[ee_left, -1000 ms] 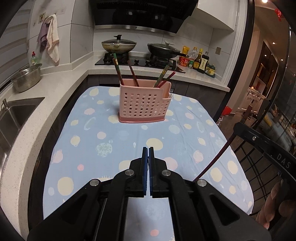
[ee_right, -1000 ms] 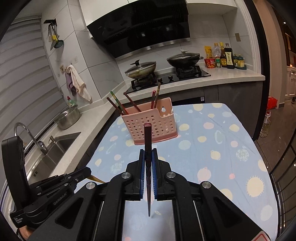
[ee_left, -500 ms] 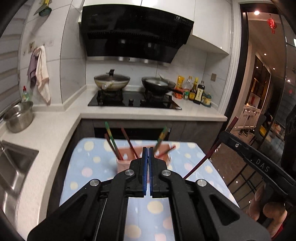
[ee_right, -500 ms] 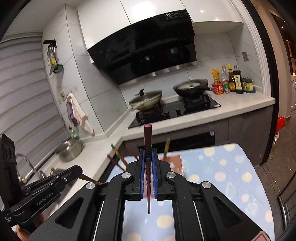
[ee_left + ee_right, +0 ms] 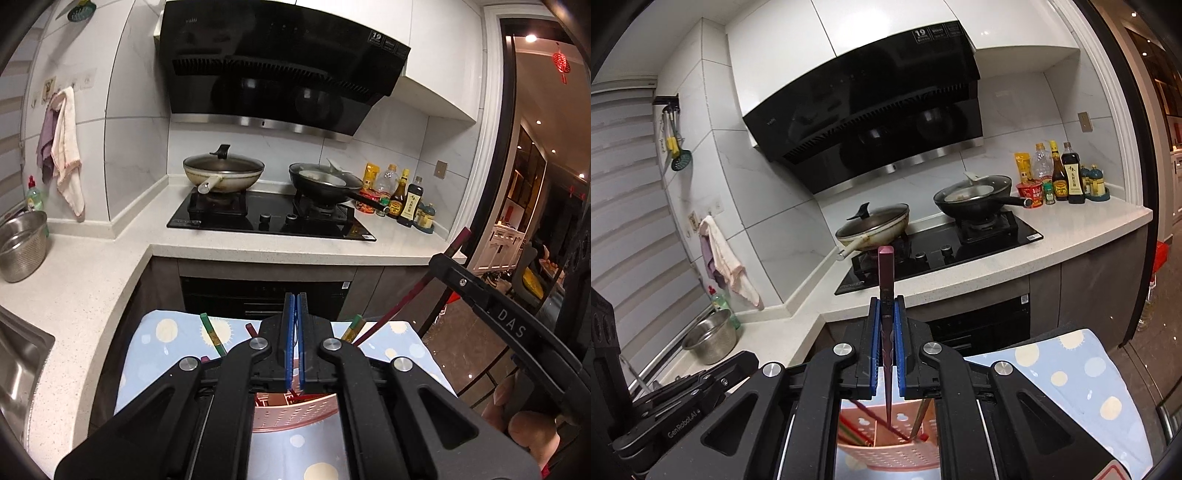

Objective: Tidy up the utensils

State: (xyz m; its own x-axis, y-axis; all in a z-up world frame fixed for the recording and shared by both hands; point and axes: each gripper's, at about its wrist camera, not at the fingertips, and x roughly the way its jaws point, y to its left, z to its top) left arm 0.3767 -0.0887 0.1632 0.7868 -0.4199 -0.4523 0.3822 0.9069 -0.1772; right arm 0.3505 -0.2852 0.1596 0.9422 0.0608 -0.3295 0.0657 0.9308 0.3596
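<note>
A pink perforated utensil basket (image 5: 295, 410) stands on the blue dotted tablecloth (image 5: 166, 354), mostly hidden under my left gripper (image 5: 294, 300), which is shut with nothing in it. Several chopsticks (image 5: 209, 330) stick up out of the basket. My right gripper (image 5: 886, 302) is shut on a dark red chopstick (image 5: 885, 269), held upright with its thin end pointing down over the basket (image 5: 890, 454). In the left wrist view that right gripper (image 5: 443, 260) is at the right, with the chopstick (image 5: 413, 295) slanting down towards the basket. The left gripper's body (image 5: 690, 391) shows at lower left in the right wrist view.
Behind the table a white counter (image 5: 258, 247) carries a black hob with two lidded pans (image 5: 223, 173), and bottles (image 5: 404, 199) stand at its right end. A steel bowl (image 5: 22, 243) and a sink (image 5: 18, 365) lie at the left. A doorway (image 5: 532, 184) opens on the right.
Both grippers have moved forward and up over the table to the basket, which has slid from mid-view to under the jaws. The right gripper still holds the chopstick.
</note>
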